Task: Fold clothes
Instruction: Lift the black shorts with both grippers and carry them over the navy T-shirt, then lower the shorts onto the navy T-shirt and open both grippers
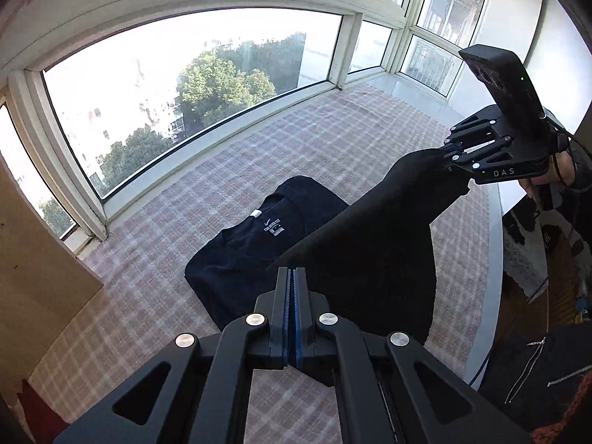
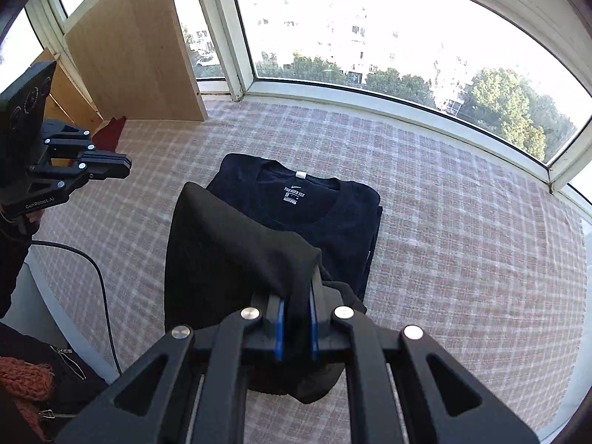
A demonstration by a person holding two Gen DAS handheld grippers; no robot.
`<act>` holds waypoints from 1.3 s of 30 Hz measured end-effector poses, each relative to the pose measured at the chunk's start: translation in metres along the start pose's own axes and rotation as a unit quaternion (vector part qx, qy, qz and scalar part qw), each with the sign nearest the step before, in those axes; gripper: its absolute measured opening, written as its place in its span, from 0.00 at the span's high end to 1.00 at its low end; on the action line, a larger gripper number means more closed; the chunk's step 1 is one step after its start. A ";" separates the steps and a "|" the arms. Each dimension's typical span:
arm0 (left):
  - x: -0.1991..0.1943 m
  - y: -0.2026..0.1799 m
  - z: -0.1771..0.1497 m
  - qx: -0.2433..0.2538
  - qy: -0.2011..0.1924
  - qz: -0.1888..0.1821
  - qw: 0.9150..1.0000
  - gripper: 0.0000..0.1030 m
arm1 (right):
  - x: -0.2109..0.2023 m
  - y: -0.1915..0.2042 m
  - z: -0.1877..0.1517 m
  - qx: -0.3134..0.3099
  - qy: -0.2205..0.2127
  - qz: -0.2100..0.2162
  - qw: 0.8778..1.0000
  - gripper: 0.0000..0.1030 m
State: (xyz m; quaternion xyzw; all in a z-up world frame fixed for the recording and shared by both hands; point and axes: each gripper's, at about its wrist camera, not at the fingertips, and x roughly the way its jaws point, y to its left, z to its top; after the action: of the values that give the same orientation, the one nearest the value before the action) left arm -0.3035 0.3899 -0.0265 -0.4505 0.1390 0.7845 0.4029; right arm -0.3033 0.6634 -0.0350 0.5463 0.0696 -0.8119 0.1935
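checked cloth (image 2: 462,203) carries folded navy tee (image 2: 333,214) | black garment (image 2: 229,259) hangs over it | right gripper (image 2: 296,318) pinches one corner, left gripper (image 2: 124,164) clamped shut, holding nothing | mid-carry; next likely lay it flat

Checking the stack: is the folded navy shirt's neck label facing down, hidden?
No, the navy shirt lies collar up, its white neck label showing.

Harsh window (image 1: 192,85) backlight — fisheye-warped edges

Checked cloth-covered surface (image 2: 462,222), folded dark T-shirt (image 2: 333,222) lying on it
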 end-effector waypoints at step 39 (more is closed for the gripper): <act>0.229 -0.036 0.061 0.296 0.250 -0.309 0.868 0.53 | 0.030 -0.021 0.000 -0.056 0.036 0.026 0.997 0.91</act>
State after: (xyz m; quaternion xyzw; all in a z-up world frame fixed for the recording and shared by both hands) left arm -0.3745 0.5641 -0.1754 -0.5111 0.3148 0.4025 0.6911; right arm -0.3217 0.6751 -0.0648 0.5650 0.1074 -0.7815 0.2418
